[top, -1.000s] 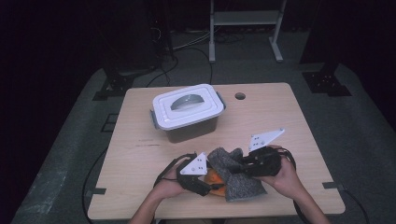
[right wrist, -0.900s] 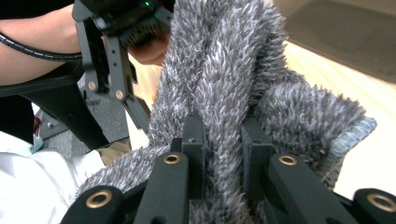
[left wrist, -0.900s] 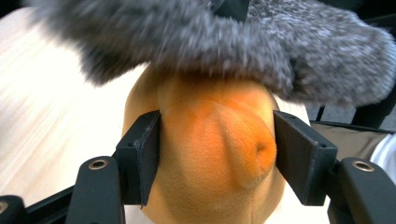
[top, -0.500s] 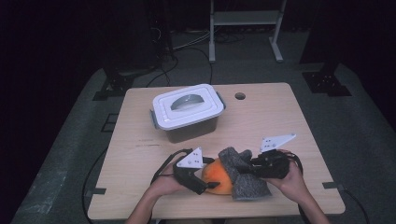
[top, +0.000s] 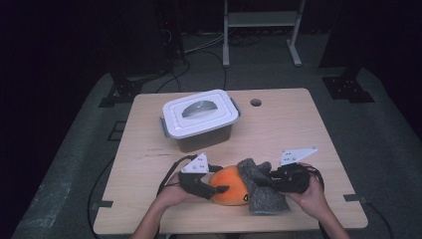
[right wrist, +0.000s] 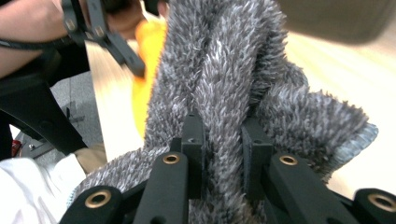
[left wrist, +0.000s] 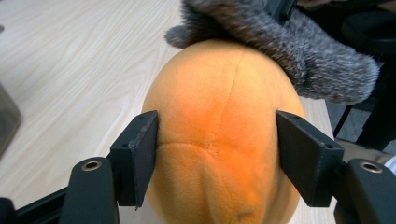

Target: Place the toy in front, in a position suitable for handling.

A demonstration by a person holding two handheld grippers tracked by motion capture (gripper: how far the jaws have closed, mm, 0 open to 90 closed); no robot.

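Note:
An orange plush toy lies near the table's front edge, with a grey fuzzy cloth draped against its right side. My left gripper comes in from the left. In the left gripper view its jaws have just been closing and both pads touch the sides of the orange plush toy, with the grey cloth over its far end. My right gripper is shut on a fold of the grey cloth; the pinch shows in the right gripper view.
A dark container with a white handled lid stands at the back left of the wooden table. A small round hole sits near the table's far edge. Cables trail from both grippers.
The grey cloth has been drawn to the right off the orange plush toy, which now shows far more. The right gripper has moved right and down with the cloth.

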